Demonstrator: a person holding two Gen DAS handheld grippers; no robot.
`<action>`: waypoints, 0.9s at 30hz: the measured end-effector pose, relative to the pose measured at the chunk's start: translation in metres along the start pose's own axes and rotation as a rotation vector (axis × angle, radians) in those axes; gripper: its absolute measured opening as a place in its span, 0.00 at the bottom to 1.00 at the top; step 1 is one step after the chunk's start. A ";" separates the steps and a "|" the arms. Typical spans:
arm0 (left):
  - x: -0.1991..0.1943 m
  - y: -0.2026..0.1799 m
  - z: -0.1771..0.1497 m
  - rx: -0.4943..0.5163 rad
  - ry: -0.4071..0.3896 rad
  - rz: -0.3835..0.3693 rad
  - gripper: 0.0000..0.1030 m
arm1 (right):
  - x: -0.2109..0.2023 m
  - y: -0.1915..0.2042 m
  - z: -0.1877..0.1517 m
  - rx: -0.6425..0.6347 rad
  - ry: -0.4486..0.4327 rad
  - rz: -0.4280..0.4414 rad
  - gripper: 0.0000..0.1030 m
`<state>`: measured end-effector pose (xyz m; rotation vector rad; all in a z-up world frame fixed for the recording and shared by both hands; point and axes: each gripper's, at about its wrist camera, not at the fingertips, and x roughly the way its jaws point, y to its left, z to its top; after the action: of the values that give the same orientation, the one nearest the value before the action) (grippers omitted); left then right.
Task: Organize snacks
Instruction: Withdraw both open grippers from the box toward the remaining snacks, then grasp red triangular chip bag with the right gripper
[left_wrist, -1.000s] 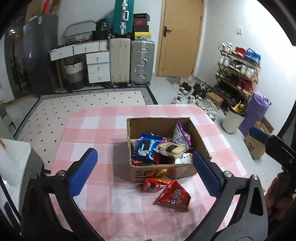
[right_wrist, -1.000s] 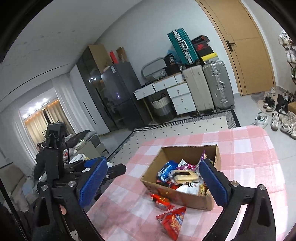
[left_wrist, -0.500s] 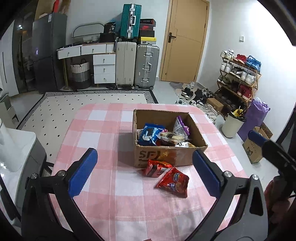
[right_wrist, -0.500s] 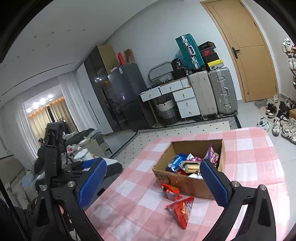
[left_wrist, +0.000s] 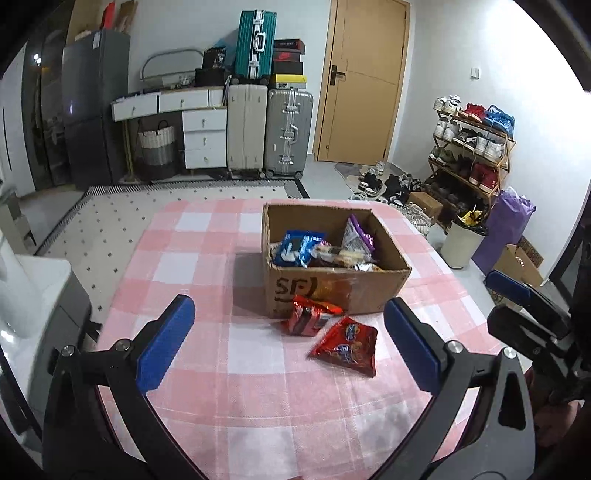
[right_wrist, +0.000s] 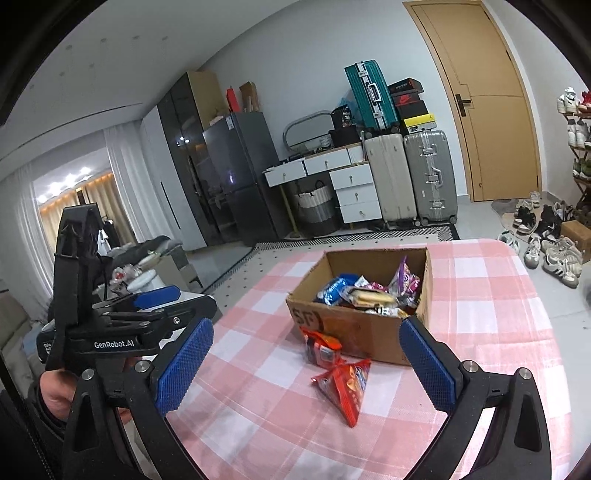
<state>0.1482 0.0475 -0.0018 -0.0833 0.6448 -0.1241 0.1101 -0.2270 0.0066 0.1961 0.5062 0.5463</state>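
A cardboard box (left_wrist: 334, 291) (right_wrist: 354, 328) with several snack packets inside stands on a pink checked tablecloth (left_wrist: 229, 369) (right_wrist: 480, 332). Two red snack packets lie in front of it: a small one (left_wrist: 308, 315) (right_wrist: 322, 349) against the box wall and a larger one (left_wrist: 347, 345) (right_wrist: 345, 384) nearer me. My left gripper (left_wrist: 288, 347) is open and empty, held back above the near table edge. My right gripper (right_wrist: 306, 369) is open and empty, above the table's right near side. The left gripper also shows in the right wrist view (right_wrist: 147, 306).
Beyond the table are a dotted rug (left_wrist: 110, 221), suitcases (left_wrist: 269, 129), white drawers (left_wrist: 203, 136), a door (left_wrist: 364, 81) and a shoe rack (left_wrist: 469, 147). A white bin (left_wrist: 463, 245) and purple bag (left_wrist: 506, 225) stand right of the table.
Both grippers have drawn back and up from the box, so the box and red packets look smaller and farther. Both stay open; nothing on the table moved.
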 end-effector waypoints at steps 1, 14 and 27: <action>0.004 0.002 -0.003 -0.006 0.009 -0.001 0.99 | 0.002 0.000 -0.004 -0.006 0.004 -0.011 0.99; 0.068 0.000 -0.049 0.022 0.076 -0.049 0.99 | 0.045 -0.020 -0.038 0.022 0.110 -0.023 0.99; 0.137 0.016 -0.079 -0.044 0.163 -0.101 0.99 | 0.099 -0.062 -0.068 0.109 0.268 -0.022 0.99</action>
<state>0.2105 0.0414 -0.1475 -0.1492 0.8063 -0.2162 0.1765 -0.2225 -0.1114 0.2217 0.7992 0.5269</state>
